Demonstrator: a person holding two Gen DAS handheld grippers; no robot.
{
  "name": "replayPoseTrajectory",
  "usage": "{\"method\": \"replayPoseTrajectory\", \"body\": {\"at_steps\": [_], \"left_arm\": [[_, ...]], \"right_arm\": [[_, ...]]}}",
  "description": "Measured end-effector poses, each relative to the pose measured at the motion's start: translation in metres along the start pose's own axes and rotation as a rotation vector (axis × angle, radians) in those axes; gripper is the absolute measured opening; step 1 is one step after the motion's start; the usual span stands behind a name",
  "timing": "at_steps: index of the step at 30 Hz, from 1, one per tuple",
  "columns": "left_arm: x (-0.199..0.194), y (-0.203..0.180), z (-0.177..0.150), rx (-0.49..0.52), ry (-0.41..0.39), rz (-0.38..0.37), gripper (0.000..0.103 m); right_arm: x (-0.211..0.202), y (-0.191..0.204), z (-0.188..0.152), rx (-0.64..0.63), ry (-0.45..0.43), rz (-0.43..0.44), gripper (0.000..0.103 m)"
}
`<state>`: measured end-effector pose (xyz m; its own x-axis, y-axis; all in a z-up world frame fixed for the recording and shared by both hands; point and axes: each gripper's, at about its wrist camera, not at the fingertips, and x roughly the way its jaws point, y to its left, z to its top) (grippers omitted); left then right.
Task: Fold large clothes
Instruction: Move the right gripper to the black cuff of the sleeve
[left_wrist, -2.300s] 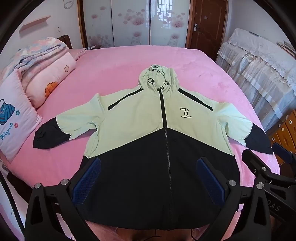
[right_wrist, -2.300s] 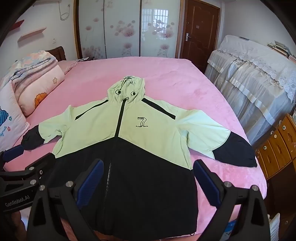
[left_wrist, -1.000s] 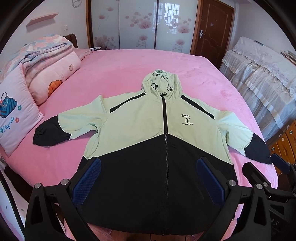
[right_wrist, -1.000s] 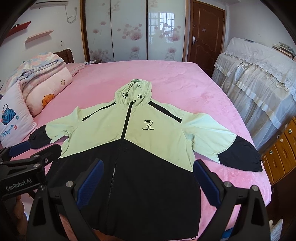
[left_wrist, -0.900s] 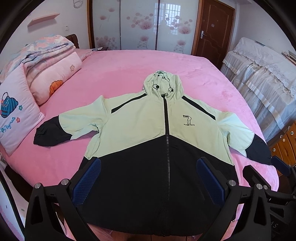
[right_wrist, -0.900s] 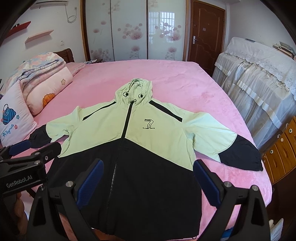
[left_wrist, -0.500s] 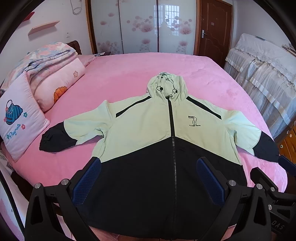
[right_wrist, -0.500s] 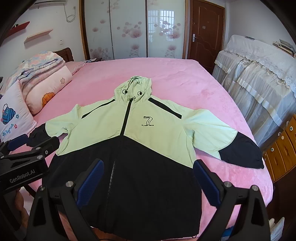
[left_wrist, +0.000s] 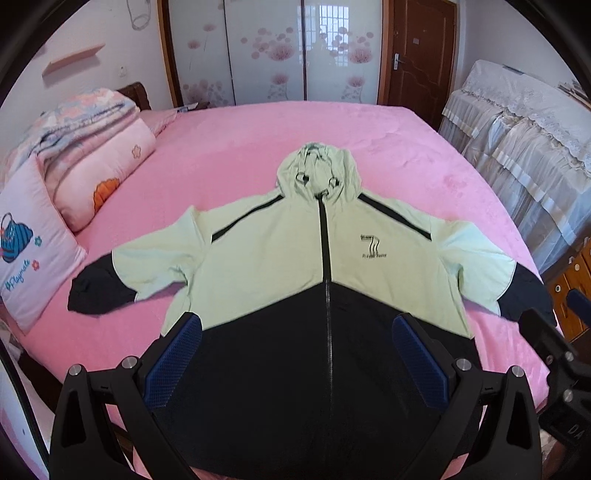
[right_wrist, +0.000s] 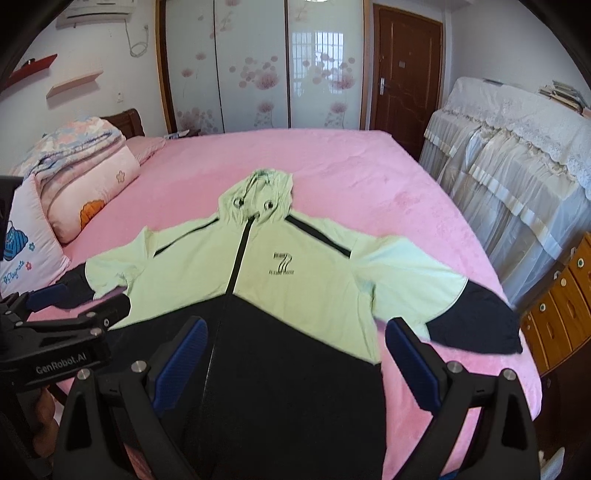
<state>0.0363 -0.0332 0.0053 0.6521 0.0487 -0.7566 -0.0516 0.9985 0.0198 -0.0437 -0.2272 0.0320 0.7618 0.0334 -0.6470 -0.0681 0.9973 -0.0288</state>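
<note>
A hooded jacket (left_wrist: 273, 254) (right_wrist: 295, 291), pale green above and black below, lies flat and zipped on the pink bed (left_wrist: 236, 147) (right_wrist: 369, 177), sleeves spread to both sides, hood pointing away. My left gripper (left_wrist: 295, 332) hovers open above the black hem, nothing between its blue pads. My right gripper (right_wrist: 293, 336) is open too, above the hem's right half. Each gripper shows at the edge of the other's view: the left gripper (right_wrist: 62, 321) and the right gripper (left_wrist: 554, 332). The black cuffs (left_wrist: 96, 288) (right_wrist: 476, 317) lie near the bed's side edges.
Pillows and a folded quilt (left_wrist: 85, 158) are piled at the bed's left side. Lace-covered furniture (right_wrist: 517, 158) stands to the right, with a wooden drawer chest (right_wrist: 561, 306) near the bed's corner. Sliding wardrobe doors (left_wrist: 295, 51) and a brown door (right_wrist: 406, 66) lie beyond.
Both grippers have risen and tilted up a little, so the jacket sits lower in each view. The jacket has not moved, and both grippers stay open.
</note>
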Motion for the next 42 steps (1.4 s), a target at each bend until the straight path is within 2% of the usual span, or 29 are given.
{"method": "replayPoseTrajectory", "body": {"at_steps": [5,10,13,17,23,29,33,38,40,42], "left_arm": [[-0.014,-0.018,0.026,0.027,-0.074,-0.003,0.103],[-0.013,-0.043,0.047,0.062,-0.092,-0.044,0.103],[-0.005,-0.063,0.056,0.095,-0.091,-0.085,0.103],[0.006,-0.094,0.064,0.128,-0.129,-0.146,0.103],[0.026,-0.144,0.065,0.194,-0.175,-0.194,0.103],[0.055,-0.192,0.062,0.224,-0.207,-0.269,0.103],[0.085,-0.22,0.059,0.239,-0.172,-0.297,0.103],[0.116,-0.252,0.052,0.273,-0.181,-0.338,0.103],[0.129,-0.266,0.048,0.295,-0.145,-0.372,0.103],[0.144,-0.28,0.042,0.325,-0.091,-0.445,0.103]], "right_arm": [[-0.015,-0.017,0.026,-0.001,-0.09,-0.021,0.098],[-0.016,-0.045,0.04,0.046,-0.111,-0.01,0.098],[-0.01,-0.067,0.042,0.078,-0.112,-0.05,0.098],[0.005,-0.102,0.039,0.129,-0.092,-0.131,0.098],[0.031,-0.162,0.022,0.232,-0.043,-0.221,0.098],[0.058,-0.223,-0.004,0.371,0.014,-0.269,0.098],[0.074,-0.252,-0.021,0.442,0.057,-0.315,0.098],[0.092,-0.29,-0.045,0.537,0.101,-0.358,0.098],[0.099,-0.306,-0.056,0.592,0.124,-0.368,0.098],[0.109,-0.327,-0.07,0.662,0.156,-0.366,0.097]]}}
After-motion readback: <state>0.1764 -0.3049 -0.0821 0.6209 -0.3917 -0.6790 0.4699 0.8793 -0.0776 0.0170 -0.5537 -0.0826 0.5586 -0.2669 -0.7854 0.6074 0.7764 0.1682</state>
